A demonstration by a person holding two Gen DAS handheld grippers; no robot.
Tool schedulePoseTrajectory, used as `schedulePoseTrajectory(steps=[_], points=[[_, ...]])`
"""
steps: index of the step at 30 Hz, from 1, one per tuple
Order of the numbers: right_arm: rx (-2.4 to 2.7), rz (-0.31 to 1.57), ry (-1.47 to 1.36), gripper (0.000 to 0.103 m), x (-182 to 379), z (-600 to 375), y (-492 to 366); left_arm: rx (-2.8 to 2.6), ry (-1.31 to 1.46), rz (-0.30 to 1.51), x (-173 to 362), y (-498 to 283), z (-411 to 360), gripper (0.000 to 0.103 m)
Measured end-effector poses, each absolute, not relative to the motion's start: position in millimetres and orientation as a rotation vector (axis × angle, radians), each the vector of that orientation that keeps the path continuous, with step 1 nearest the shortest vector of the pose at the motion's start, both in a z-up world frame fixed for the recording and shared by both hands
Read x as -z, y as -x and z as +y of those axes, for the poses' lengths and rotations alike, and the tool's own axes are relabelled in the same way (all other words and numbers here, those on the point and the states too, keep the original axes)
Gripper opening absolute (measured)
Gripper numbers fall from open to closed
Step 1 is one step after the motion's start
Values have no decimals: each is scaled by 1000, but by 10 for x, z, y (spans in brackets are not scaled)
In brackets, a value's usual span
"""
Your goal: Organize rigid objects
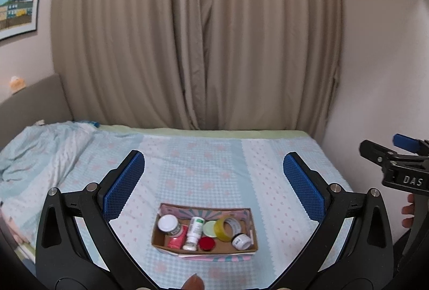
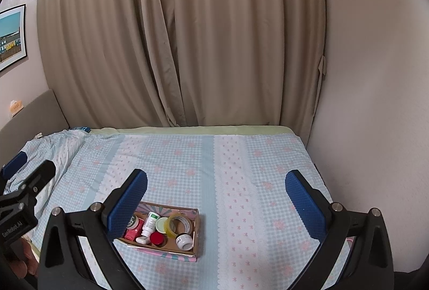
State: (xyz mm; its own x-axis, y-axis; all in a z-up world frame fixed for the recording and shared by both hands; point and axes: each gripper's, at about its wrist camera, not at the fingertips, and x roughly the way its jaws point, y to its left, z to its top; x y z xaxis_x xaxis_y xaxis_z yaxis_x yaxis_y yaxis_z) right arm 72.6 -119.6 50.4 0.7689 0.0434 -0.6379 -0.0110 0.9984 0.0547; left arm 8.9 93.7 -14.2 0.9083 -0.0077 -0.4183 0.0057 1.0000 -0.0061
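Note:
A shallow cardboard box (image 1: pixel 161 243) (image 2: pixel 198 225) sits on the bed, filled with small items: a white-lidded jar (image 1: pixel 167 223), a white bottle (image 1: pixel 195 229) (image 2: pixel 150 223), a red-capped pot (image 1: pixel 207 243) (image 2: pixel 156 238), a yellow tape roll (image 1: pixel 224 227) (image 2: pixel 179 224), a small white jar (image 1: pixel 241 241) (image 2: pixel 184 241) and a red packet (image 1: pixel 177 237). My left gripper (image 1: pixel 213 177) hangs open above and behind the box, holding nothing. My right gripper (image 2: pixel 215 194) is open too, empty, with the box under its left finger (image 2: pixel 128 202).
The bed (image 2: pixel 241 169) wears a light blue checked sheet, with a rumpled quilt (image 1: pixel 40 150) at its left. Beige curtains (image 1: pixel 195 35) hang behind, a bare wall (image 2: pixel 375 75) stands on the right, and a grey headboard (image 1: pixel 32 105) is on the left.

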Motion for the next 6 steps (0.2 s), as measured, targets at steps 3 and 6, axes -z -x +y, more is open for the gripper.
schedulePoseTrajectory(steps=[3,6], points=[[-33,701,-55,103,-484,-1214,-748,-5,-10,430,172,-116,896,103],[-36,714,-63,103,-445,-1239,-794,-4,-14,436,202,-140,857,103]])
